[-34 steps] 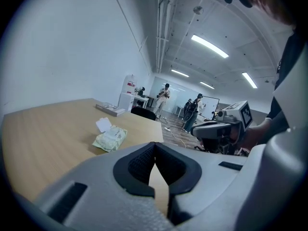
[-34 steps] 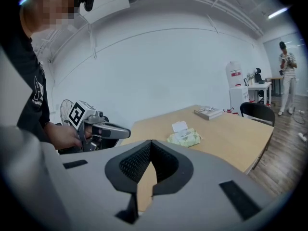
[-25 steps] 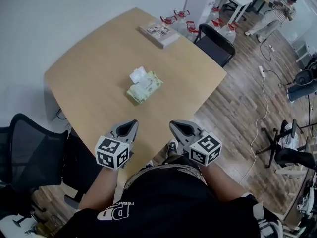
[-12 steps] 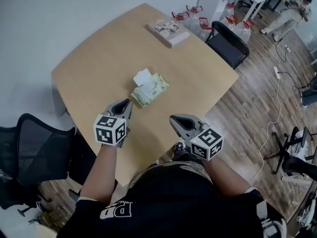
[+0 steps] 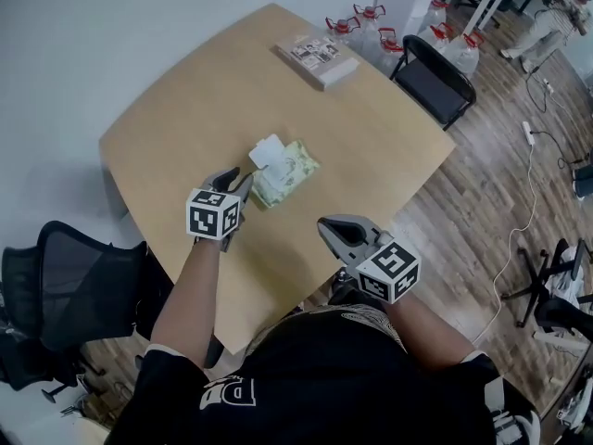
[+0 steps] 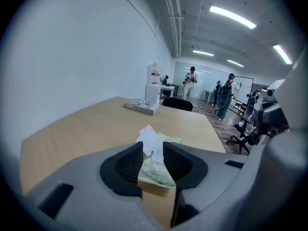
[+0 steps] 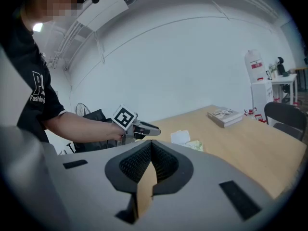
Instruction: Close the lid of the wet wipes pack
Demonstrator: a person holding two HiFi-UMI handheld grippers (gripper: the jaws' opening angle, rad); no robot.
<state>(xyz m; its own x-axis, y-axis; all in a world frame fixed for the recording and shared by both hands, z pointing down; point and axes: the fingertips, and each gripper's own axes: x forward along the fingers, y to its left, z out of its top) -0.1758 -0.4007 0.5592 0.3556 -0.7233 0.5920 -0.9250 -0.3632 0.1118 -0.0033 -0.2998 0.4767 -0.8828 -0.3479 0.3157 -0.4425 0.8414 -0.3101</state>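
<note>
L gripper (image 5: 239,176) is hovering by pack (image 5: 287,171), jaws just opening, empty; R gripper (image 5: 329,231) jaws are sitting together. Light pack may be sliding away before lid (image 5: 267,150) folds.

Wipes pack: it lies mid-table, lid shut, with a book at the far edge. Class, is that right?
No: the lid is open, flipped back, as the head view shows. The wipes pack does lie at the middle of the table, a book at the far edge.

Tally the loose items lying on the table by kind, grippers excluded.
wet wipes pack: 1
book: 1
Total: 2
</note>
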